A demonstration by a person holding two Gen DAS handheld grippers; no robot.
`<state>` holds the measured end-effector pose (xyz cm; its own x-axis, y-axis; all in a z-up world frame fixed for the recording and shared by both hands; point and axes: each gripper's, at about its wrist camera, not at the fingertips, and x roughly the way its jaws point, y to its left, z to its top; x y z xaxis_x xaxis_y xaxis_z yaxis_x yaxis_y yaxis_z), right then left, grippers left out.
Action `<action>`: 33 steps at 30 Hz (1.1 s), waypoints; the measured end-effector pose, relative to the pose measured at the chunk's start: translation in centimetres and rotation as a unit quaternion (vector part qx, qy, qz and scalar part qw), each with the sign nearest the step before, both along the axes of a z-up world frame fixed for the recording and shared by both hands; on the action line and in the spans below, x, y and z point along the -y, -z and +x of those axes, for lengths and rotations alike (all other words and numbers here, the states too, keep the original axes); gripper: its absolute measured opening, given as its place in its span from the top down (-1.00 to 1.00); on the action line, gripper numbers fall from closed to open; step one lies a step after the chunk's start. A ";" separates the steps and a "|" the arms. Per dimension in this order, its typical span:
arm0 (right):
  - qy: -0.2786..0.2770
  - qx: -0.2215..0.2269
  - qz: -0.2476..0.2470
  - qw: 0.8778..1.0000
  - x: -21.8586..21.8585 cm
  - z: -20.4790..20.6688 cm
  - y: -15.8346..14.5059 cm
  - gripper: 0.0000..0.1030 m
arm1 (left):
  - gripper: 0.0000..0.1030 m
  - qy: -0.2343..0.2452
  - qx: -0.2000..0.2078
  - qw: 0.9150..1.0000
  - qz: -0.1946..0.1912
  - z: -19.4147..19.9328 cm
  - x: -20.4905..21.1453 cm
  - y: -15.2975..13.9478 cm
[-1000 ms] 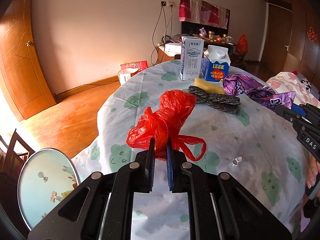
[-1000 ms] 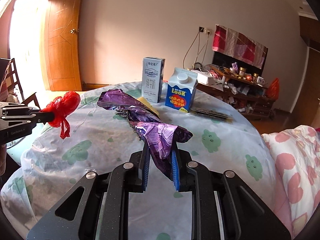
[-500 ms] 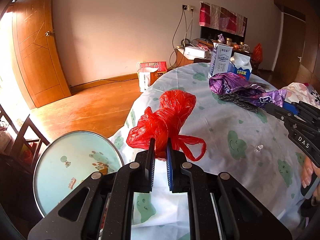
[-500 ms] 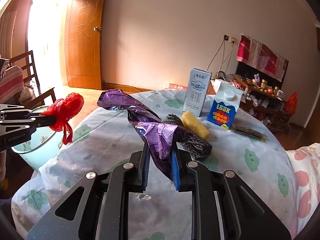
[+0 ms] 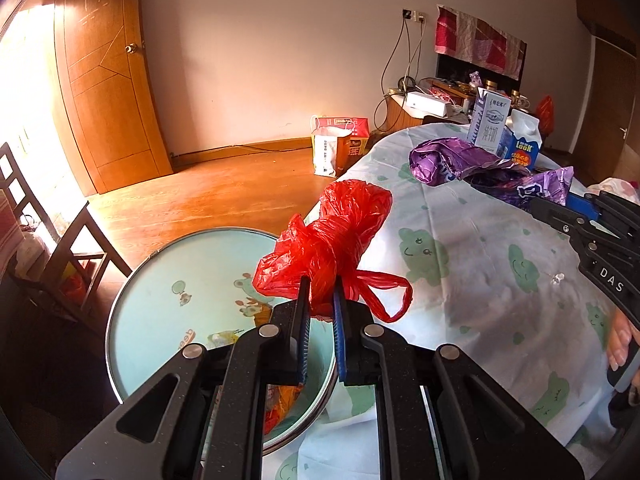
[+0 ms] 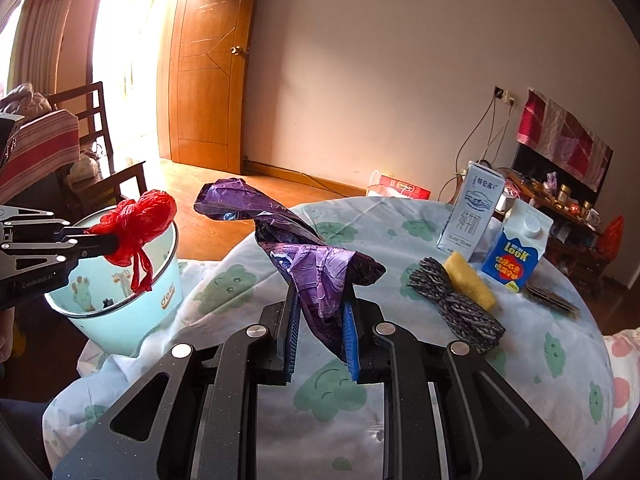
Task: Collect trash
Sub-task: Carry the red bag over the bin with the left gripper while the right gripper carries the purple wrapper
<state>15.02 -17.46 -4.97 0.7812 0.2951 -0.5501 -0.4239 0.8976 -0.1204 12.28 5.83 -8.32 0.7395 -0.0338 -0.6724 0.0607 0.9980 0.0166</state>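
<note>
While clamped: tongs (image 5: 320, 300) on bag (image 5: 340, 232)

Walls: plain pale plaster (image 6: 400, 80), lit warm pink low down.
Door: panelled wooden door (image 5: 108, 92) at ten o'clock in the left wrist view, with a round brass knob (image 5: 131, 48).
Light: strong daylight pours through the doorway (image 6: 128, 60) at eleven o'clock in the right wrist view.
Floor: glossy orange wood boards (image 5: 208, 196).
Furniture: dark wooden chair (image 6: 100, 140) at nine o'clock; low cluttered sideboard (image 6: 560, 208) at three o'clock.
Wall fittings: socket with hanging cables (image 5: 412, 16); red patterned cloth (image 5: 480, 40) at one o'clock.
</note>
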 end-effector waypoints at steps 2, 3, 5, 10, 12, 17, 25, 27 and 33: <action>-0.007 -0.001 -0.002 1.000 -0.7 0.0 0.0 0.61 | 0.81 -0.004 0.000 1.000 0.000 -0.2 -0.5 0.1; -0.009 -0.001 -0.002 1.000 -0.9 0.0 0.0 0.61 | 0.81 -0.005 0.000 1.000 0.000 -0.3 -0.7 0.1; -0.016 -0.001 -0.005 1.000 -1.6 -0.1 0.1 0.61 | 0.81 -0.009 0.000 1.000 0.000 -0.5 -1.2 0.2; -0.029 -0.001 -0.011 1.000 -3.0 0.0 0.2 0.61 | 0.81 -0.018 -0.001 1.000 -0.001 -0.9 -2.2 0.3; -0.033 -0.001 -0.013 0.999 -3.5 0.1 0.2 0.61 | 0.81 -0.023 -0.001 1.000 -0.001 -1.1 -2.7 0.3; -0.045 -0.001 -0.017 0.999 -4.7 0.3 0.4 0.61 | 0.81 -0.034 -0.002 0.999 -0.003 -1.4 -3.9 0.3; -0.065 -0.002 -0.027 0.998 -6.8 0.6 0.5 0.61 | 0.81 -0.055 -0.006 0.998 -0.002 -2.0 -6.0 0.6; -0.068 -0.002 -0.028 0.997 -7.1 0.7 0.5 0.61 | 0.81 -0.060 -0.006 0.998 -0.002 -2.2 -6.6 0.7; -0.085 -0.001 -0.037 0.996 -8.8 0.6 0.5 0.61 | 0.81 -0.077 -0.009 0.997 -0.003 -2.9 -8.4 0.9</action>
<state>15.62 -8.69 -5.51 0.7224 0.3821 -0.5763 -0.5694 0.8016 -0.1823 9.40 14.21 -9.26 0.7244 0.0751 -0.6853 -0.0925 0.9956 0.0113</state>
